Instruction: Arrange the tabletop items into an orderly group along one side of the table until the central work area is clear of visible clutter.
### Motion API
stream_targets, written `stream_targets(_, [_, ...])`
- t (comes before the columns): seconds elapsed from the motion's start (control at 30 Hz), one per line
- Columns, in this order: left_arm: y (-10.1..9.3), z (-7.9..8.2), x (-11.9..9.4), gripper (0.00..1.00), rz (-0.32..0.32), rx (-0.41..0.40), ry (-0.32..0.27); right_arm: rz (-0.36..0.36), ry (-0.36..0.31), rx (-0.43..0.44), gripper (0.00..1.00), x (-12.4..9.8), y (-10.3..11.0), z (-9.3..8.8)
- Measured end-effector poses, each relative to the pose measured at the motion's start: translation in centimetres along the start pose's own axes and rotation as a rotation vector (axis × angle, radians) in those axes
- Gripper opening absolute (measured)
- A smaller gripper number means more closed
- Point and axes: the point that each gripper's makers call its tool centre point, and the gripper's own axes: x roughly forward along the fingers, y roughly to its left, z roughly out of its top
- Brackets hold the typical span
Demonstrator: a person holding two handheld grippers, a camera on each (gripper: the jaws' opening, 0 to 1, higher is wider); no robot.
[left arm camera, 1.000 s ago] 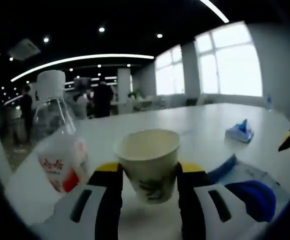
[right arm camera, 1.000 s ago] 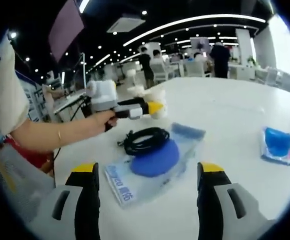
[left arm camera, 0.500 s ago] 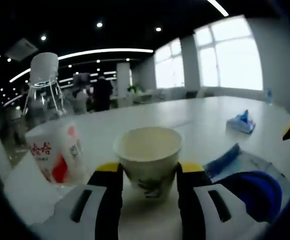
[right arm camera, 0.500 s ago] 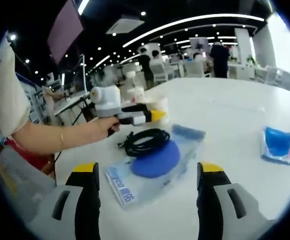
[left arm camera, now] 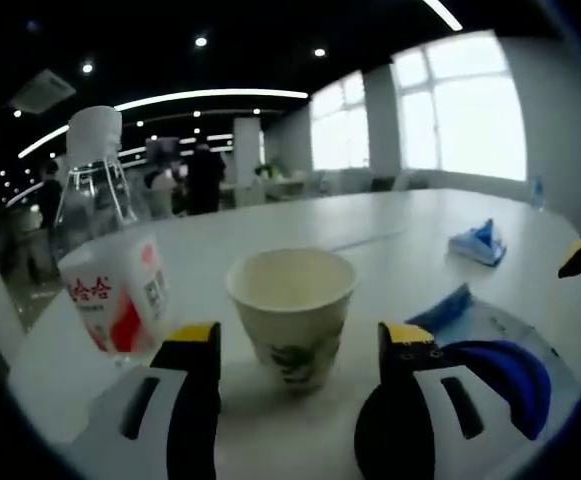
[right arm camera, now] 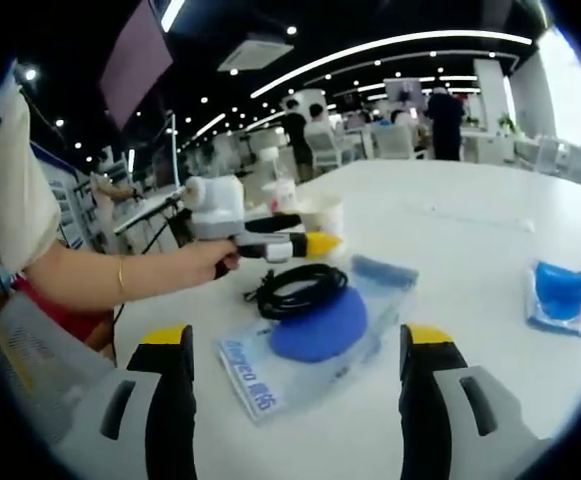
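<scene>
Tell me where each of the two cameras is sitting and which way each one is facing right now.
Left gripper view: rides the left gripper, low over the white table, facing the paper cup standing between its open jaws, water bottle beside it.
Right gripper view: rides the right gripper, facing the clear pouch with black cable; the person's hand and forearm hold the left gripper.
Shared: cup, pouch, blue tissue pack, table.

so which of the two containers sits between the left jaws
The open paper cup, standing between the spread jaws. The capped bottle with the red-and-white label stands off to its left, outside them.
</scene>
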Motion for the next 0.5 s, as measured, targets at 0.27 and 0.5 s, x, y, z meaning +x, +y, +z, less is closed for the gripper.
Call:
stream_targets(0.27, [-2.0,0.3,-1.4,0.82,-0.053,0.006,0.016,0.029,-0.017,-0.017,0.94,-0.1,1.0,0.9])
stream_targets(0.5, [-3.4,1.6,-3.3,0.96,-0.089,0.006,0.010,0.063,-0.004,-0.033,1.00,-0.3,2.0,0.9])
